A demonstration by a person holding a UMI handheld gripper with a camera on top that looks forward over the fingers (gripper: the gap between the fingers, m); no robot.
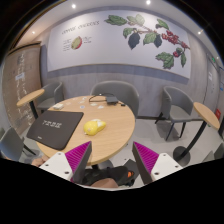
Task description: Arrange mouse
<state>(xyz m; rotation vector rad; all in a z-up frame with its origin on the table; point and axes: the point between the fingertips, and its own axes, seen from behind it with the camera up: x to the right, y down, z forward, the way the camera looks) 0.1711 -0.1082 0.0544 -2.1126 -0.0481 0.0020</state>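
Observation:
My gripper (112, 162) is held in the air just off the near edge of a round wooden table (118, 128). A black mouse (108, 173) with an orange mark spans the gap between the magenta pads (76, 157) and seems to touch both. A skin-coloured patch, perhaps a hand, shows just beneath it. On the table beyond the fingers a black mouse pad (55, 126) lies on the left. A small yellow object (94, 127) sits just right of the pad.
Grey chairs stand behind the table (118, 93) and to its right (178, 105). Another wooden table (30, 97) is at the far left. A wall with a plant poster (150, 35) closes the back.

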